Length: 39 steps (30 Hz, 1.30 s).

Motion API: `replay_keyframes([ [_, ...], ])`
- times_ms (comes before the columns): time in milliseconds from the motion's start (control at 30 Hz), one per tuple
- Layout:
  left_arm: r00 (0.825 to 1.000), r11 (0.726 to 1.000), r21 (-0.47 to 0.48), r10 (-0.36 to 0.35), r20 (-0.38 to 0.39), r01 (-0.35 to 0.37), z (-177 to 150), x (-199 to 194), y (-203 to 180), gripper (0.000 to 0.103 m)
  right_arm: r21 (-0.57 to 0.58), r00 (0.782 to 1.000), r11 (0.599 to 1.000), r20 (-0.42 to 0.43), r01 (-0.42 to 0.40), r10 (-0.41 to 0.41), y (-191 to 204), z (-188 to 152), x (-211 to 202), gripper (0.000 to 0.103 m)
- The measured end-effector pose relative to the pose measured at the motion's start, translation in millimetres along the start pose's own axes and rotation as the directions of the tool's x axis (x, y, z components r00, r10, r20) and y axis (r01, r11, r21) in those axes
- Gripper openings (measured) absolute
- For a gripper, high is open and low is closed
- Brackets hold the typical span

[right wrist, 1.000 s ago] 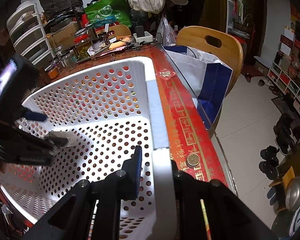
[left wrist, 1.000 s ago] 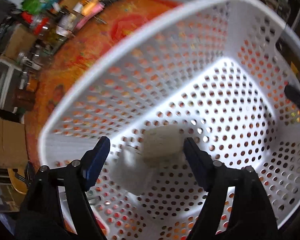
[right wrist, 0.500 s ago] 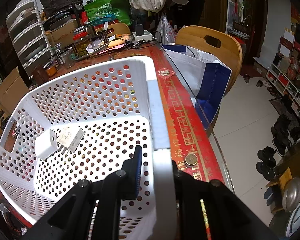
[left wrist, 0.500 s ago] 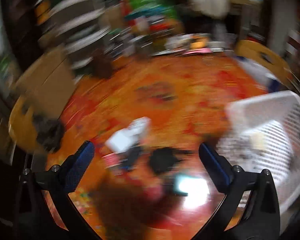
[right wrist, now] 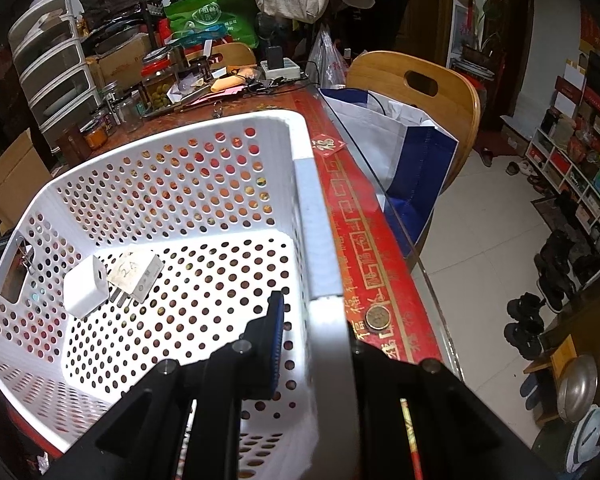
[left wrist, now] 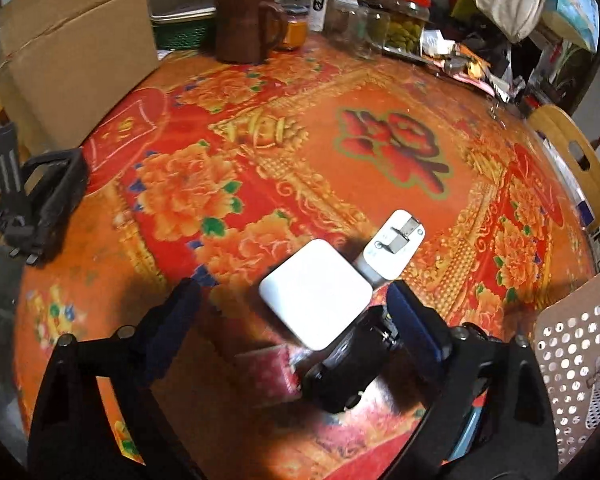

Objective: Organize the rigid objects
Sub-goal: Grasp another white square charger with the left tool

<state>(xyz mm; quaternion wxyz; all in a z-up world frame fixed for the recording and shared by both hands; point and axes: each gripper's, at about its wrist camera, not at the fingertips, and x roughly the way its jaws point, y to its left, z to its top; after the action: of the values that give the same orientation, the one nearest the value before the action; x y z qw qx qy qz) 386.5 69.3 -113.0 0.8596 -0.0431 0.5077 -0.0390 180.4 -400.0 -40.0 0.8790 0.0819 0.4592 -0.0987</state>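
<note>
Spread jaws of the left gripper (left wrist: 292,312), just narrowed, straddle the white square charger (left wrist: 315,293) at lower centre: centre the pads on its flat sides before closing, while the right gripper (right wrist: 312,344) pinches the basket (right wrist: 172,184) rim

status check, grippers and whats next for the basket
Left gripper open over white square charger; right gripper shut on basket rim. Two chargers inside. Black gadget crowds the pick.

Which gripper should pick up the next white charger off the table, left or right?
Left. The left gripper hangs open right over the square white charger on the table, beside the black adapter. The right gripper is shut on the basket rim, steadying it.
</note>
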Motion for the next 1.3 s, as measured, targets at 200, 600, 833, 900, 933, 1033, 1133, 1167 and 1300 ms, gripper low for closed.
replay_keyframes([
  [200,1.0,1.0,-0.021,0.008,-0.016,-0.008,1.0,20.3,2.9,0.083,-0.002,1.0,1.0,-0.002,0.018,-0.018,1.4,0.0,-0.6,0.013],
  [600,1.0,1.0,-0.024,0.005,-0.016,-0.006,-1.5,21.6,4.5,0.058,-0.009,0.999,0.999,-0.012,0.048,-0.048,6.0,0.0,-0.5,0.013],
  [833,0.997,0.998,-0.025,0.057,0.049,-0.056,-7.4,7.4,6.6,0.058,-0.016,0.998,0.998,-0.017,0.057,-0.057,6.5,-1.3,-0.9,0.013],
  [900,0.992,0.996,-0.038,0.082,0.093,-0.078,-9.0,-3.4,8.6,0.058,-0.019,0.998,0.998,-0.022,0.061,-0.062,6.2,-1.1,-1.1,0.013],
  [933,0.99,0.995,-0.041,0.09,0.107,-0.086,-9.3,-7.3,8.8,0.058,-0.021,0.998,0.998,-0.025,0.063,-0.064,6.4,-1.0,-0.8,0.013],
  [1033,0.978,0.989,-0.04,0.147,0.151,-0.143,-8.7,-21.3,5.5,0.058,-0.03,0.997,0.997,-0.032,0.066,-0.067,6.8,-0.7,-0.3,0.013],
  [1133,0.961,0.981,-0.026,0.193,0.197,-0.192,-8.3,-39.2,-2.0,0.058,-0.034,0.998,0.998,-0.029,0.059,-0.059,6.7,-0.5,-0.3,0.013],
  [1167,0.957,0.979,-0.019,0.202,0.209,-0.203,-8.2,-45.8,-5.7,0.058,-0.034,0.998,0.998,-0.027,0.054,-0.055,6.4,-0.5,-0.4,0.013],
  [1300,0.934,0.964,0.006,0.254,0.252,-0.264,-9.5,-72.8,-23.1,0.058,-0.036,0.998,0.998,-0.026,0.054,-0.055,7.0,-0.3,0.2,0.013],
])
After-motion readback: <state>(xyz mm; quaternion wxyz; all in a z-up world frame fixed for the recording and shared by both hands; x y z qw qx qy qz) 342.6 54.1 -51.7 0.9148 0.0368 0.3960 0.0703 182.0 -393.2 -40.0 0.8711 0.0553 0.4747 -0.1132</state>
